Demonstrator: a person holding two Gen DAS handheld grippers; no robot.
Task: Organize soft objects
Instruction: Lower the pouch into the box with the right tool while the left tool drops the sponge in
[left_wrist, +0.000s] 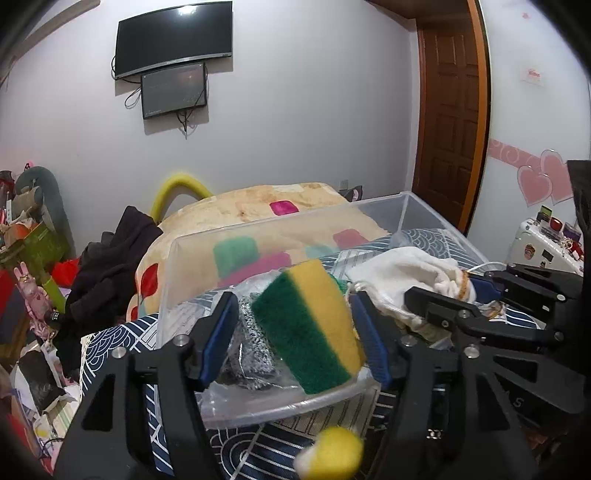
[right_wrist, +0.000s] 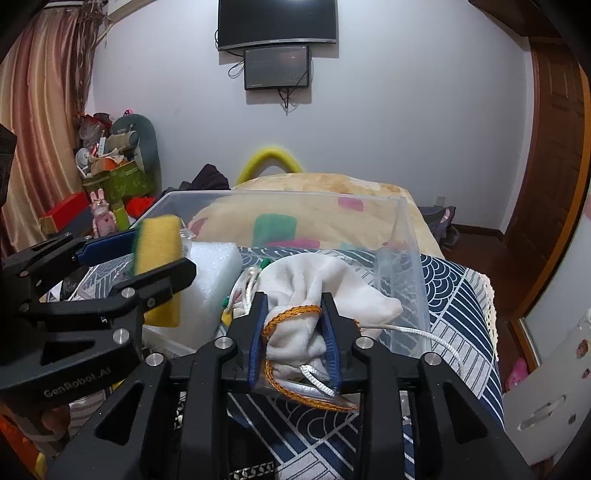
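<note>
A clear plastic bin (left_wrist: 258, 229) stands on the bed; it also shows in the right wrist view (right_wrist: 413, 258). My left gripper (left_wrist: 291, 317) is shut on a yellow and green sponge (left_wrist: 310, 328), held above the bin's near rim. The sponge (right_wrist: 159, 243) and left gripper (right_wrist: 147, 258) also show in the right wrist view. My right gripper (right_wrist: 295, 317) is shut on a white cloth pouch (right_wrist: 314, 291) with an orange cord, held at the bin's near edge. The pouch (left_wrist: 406, 269) and right gripper (left_wrist: 476, 291) show at right in the left wrist view.
A white foam block (right_wrist: 214, 273) and a silvery scrubber (left_wrist: 255, 325) in plastic lie in the bin. A yellow-white ball (left_wrist: 332, 454) lies on the blue patterned cover (right_wrist: 454, 295). A beige blanket (left_wrist: 258, 206) lies behind. Dark clothes (left_wrist: 107, 266) and clutter are at left.
</note>
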